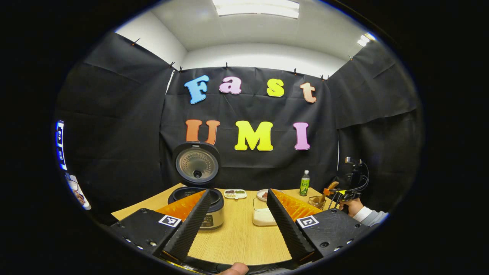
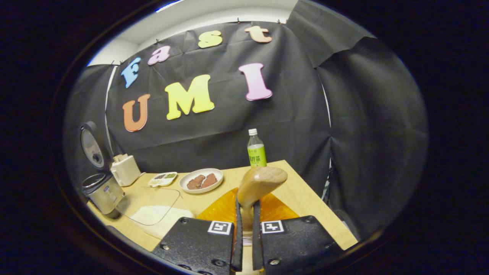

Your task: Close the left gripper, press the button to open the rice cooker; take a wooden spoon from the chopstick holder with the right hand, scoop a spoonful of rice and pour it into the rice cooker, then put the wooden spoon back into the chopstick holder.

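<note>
The rice cooker [image 1: 198, 208] stands open at the table's left, its lid [image 1: 197, 164] upright. My left gripper [image 1: 238, 193] is open and empty, fingers spread wide in front of the cooker and a clear container of rice [image 1: 263, 217]. At the far right, my right gripper [image 1: 342, 195] holds the wooden spoon [image 1: 331, 186] just above the chopstick holder [image 1: 316, 201]. In the right gripper view, my right gripper [image 2: 244, 206] is shut on the spoon's handle, and the spoon's bowl [image 2: 261, 183] sticks up. The cooker [image 2: 101, 191] and the rice container [image 2: 156, 214] lie off to the left.
On the wooden table [image 1: 237, 236] stand a green bottle [image 2: 256, 149], a plate with brown food [image 2: 201, 180] and a small divided dish [image 2: 163, 178]. A cream box-like object [image 2: 125, 169] sits beside the cooker. A sleeved hand [image 1: 363, 212] holds the right gripper.
</note>
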Action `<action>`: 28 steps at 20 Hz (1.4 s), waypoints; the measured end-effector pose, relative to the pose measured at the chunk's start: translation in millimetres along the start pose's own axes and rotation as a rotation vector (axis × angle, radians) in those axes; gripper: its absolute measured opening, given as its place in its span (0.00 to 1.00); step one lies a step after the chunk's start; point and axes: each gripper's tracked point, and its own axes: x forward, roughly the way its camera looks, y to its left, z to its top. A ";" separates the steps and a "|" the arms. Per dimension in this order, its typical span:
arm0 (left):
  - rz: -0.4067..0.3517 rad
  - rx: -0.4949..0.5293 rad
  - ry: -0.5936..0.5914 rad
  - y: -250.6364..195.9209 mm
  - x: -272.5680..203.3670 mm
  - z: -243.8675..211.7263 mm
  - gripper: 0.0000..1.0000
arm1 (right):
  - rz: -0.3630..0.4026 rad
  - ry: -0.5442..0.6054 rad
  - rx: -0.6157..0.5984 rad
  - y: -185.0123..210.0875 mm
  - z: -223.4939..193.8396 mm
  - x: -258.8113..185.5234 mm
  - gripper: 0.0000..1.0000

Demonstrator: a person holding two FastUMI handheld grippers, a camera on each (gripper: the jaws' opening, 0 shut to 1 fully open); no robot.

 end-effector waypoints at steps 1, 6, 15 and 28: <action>0.003 -0.001 0.001 2.8 -0.3 -1.1 0.94 | -0.005 -0.013 -0.026 2.3 6.9 -2.3 0.15; 0.019 -0.026 0.000 15.8 -4.3 -4.4 0.94 | -0.017 -0.082 -0.166 24.9 47.5 -22.5 0.12; 0.058 -0.039 0.002 40.0 -10.2 -9.7 0.94 | 0.078 -0.118 -0.264 114.5 85.1 -44.0 0.14; 0.096 -0.046 0.015 68.2 -18.2 -16.3 0.94 | 0.187 -0.038 -0.298 229.7 20.0 -4.8 0.12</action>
